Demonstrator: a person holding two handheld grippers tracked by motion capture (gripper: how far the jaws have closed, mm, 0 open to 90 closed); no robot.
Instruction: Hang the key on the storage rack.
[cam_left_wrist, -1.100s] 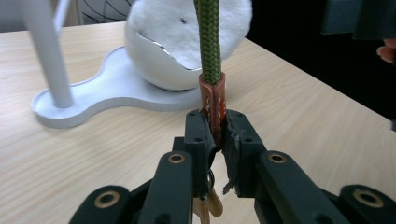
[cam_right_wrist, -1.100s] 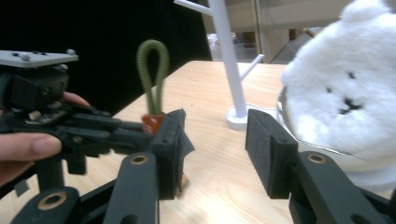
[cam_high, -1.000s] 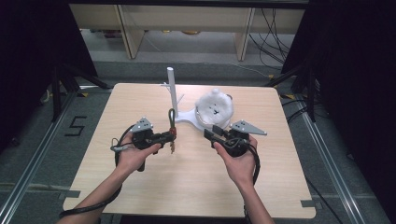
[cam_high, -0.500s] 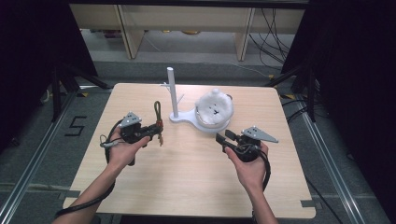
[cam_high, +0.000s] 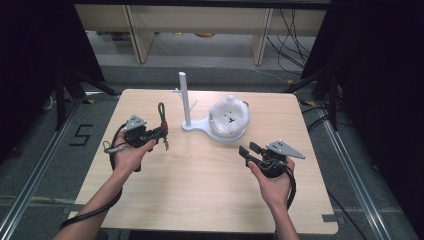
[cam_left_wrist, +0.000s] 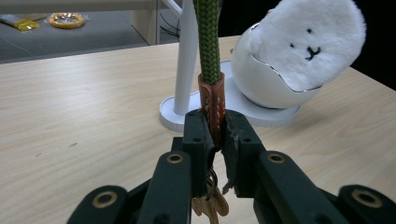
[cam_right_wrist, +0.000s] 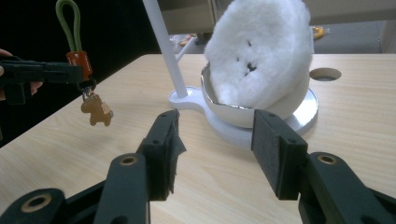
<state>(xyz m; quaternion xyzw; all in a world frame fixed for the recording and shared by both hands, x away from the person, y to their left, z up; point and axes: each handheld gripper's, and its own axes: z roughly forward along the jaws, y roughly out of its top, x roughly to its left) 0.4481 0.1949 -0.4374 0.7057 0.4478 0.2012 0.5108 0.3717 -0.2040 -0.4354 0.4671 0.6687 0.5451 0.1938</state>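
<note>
Here the left gripper (cam_high: 161, 133) is pinching the keychain (cam_left_wrist: 209, 56) by its brown collar, loop upward, in the air left of the white stand (cam_high: 186, 102). The right gripper (cam_high: 248, 150) has just been opening its jaws with nothing between them, near the plush-filled bowl (cam_high: 229, 117).

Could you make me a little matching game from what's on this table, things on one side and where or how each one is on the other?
Things:
1. keychain
2. white plush
3. right tool
4. white stand

States:
A. sits in a white bowl
B. open, nothing between its jaws
C. clamped by its orange collar in the left tool
D. upright post on a flat base, beside the bowl

Pairs: 1-C, 2-A, 3-B, 4-D
</note>
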